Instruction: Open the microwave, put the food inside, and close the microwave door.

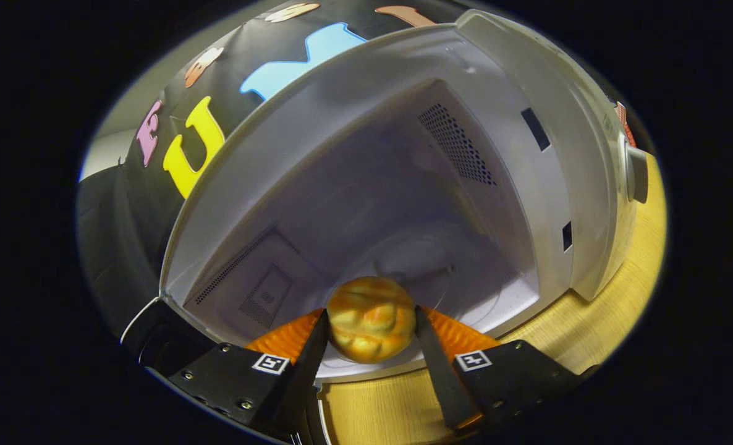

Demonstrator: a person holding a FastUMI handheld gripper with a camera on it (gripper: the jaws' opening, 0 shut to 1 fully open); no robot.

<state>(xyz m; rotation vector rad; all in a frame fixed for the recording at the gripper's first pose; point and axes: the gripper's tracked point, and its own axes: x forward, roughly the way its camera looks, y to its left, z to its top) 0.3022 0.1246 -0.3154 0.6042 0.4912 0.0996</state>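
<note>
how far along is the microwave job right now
Done: the white microwave stands open, its pale cavity exposed. In hand: the gripper is shut on the round golden-brown bread roll, both fingers pressing its sides, held at the cavity's front lip above the wooden table. Left: set the roll inside, release, withdraw and close the door.
</note>
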